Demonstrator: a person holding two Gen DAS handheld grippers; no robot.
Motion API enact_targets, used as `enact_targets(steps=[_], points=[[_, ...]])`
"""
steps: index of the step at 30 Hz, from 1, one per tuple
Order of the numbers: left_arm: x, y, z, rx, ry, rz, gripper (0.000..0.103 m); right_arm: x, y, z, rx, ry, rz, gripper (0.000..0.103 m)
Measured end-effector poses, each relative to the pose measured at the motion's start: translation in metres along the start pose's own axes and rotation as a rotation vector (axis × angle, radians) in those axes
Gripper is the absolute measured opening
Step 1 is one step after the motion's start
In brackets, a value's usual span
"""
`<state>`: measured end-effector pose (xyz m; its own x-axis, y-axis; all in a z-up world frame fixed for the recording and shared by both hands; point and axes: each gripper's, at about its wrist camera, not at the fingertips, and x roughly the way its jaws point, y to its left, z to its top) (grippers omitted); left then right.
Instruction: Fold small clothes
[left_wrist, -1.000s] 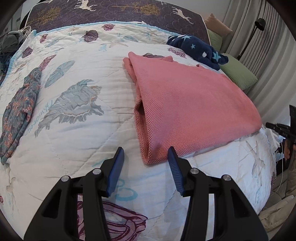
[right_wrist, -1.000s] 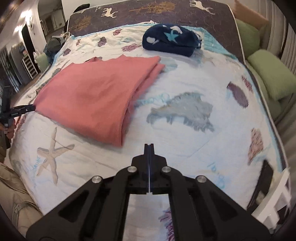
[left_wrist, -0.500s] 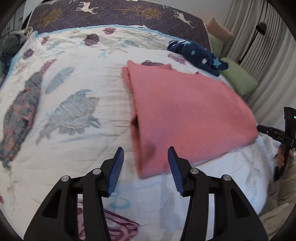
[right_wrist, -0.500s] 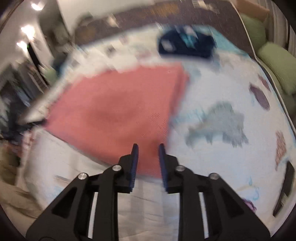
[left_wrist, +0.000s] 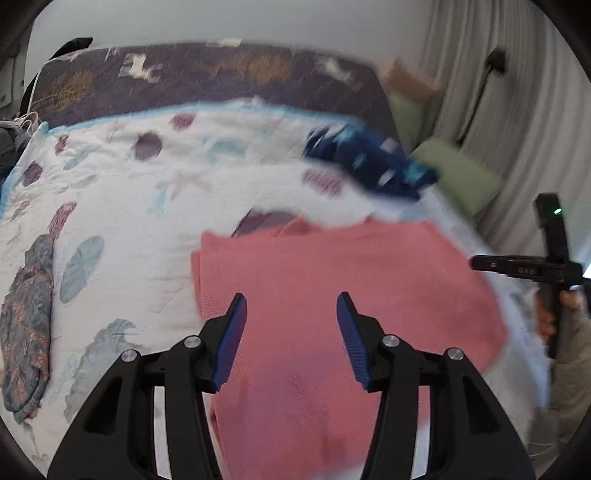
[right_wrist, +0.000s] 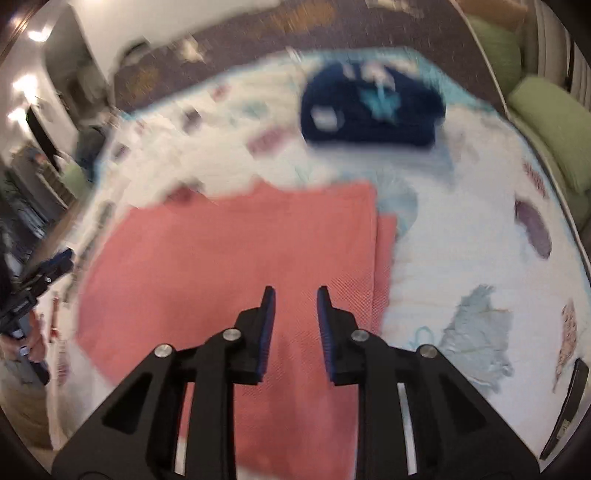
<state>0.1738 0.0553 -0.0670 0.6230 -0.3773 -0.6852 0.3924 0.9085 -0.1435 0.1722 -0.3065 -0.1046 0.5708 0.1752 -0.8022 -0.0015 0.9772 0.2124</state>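
A folded pink garment (left_wrist: 332, 273) lies flat on the seashell-print quilt (left_wrist: 129, 206); it also shows in the right wrist view (right_wrist: 229, 258). My left gripper (left_wrist: 291, 306) is open and empty, over the garment's near left part. My right gripper (right_wrist: 293, 299) is open and empty, over the garment near its right folded edge. The right gripper also shows at the right edge of the left wrist view (left_wrist: 476, 263). The left gripper shows at the left edge of the right wrist view (right_wrist: 68, 258). Both views are blurred by motion.
A dark blue star-print garment (right_wrist: 369, 107) lies bunched at the far side of the bed (left_wrist: 369, 166). Green pillows (right_wrist: 554, 122) sit at the right. A patterned cloth (left_wrist: 26, 317) lies at the quilt's left edge. A dark headboard cover (left_wrist: 207, 81) runs along the back.
Both grippers have moved forward over the pink garment. The right gripper went from shut to open. The left gripper stayed open.
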Motion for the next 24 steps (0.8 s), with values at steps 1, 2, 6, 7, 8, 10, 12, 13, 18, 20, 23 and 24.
enact_targets(steps=[1, 2, 6, 7, 8, 10, 12, 13, 18, 20, 23, 24], points=[[0.025, 0.008, -0.005, -0.010, 0.060, 0.057, 0.052, 0.020, -0.007, -0.005, 0.009, 0.044, -0.057, 0.014], [0.042, 0.017, -0.010, -0.022, 0.106, 0.081, 0.055, 0.031, -0.016, -0.008, 0.026, 0.055, -0.055, 0.014], [0.042, 0.054, -0.013, -0.161, 0.088, 0.007, 0.060, 0.014, -0.040, -0.009, 0.137, -0.004, -0.004, 0.005], [0.035, 0.054, -0.011, -0.166, 0.068, 0.021, 0.059, 0.007, -0.039, -0.008, 0.141, -0.020, -0.014, 0.008], [0.024, 0.056, -0.006, -0.163, 0.028, -0.010, 0.059, -0.002, -0.037, -0.005, 0.139, -0.048, 0.004, 0.015], [0.013, 0.060, 0.002, -0.177, -0.028, -0.051, 0.059, -0.008, -0.031, 0.000, 0.123, -0.077, 0.020, 0.031], [0.012, 0.061, 0.014, -0.191, -0.068, -0.071, 0.059, -0.003, -0.020, 0.016, 0.089, -0.089, -0.006, 0.035], [0.015, 0.058, 0.020, -0.194, -0.076, -0.080, 0.059, 0.005, -0.019, 0.023, 0.094, -0.076, -0.005, 0.035], [0.080, 0.044, 0.031, -0.110, 0.074, 0.069, 0.059, 0.062, -0.049, 0.043, 0.207, 0.033, -0.060, 0.025], [0.094, 0.052, 0.023, -0.123, 0.122, 0.071, 0.060, 0.049, -0.046, 0.040, 0.222, 0.000, -0.067, 0.025], [0.049, 0.076, 0.021, -0.243, 0.016, -0.023, 0.060, 0.009, -0.007, 0.024, 0.084, -0.066, -0.123, 0.042], [0.037, 0.081, 0.021, -0.253, -0.011, -0.036, 0.060, -0.001, 0.008, 0.019, 0.035, -0.085, -0.122, 0.046]])
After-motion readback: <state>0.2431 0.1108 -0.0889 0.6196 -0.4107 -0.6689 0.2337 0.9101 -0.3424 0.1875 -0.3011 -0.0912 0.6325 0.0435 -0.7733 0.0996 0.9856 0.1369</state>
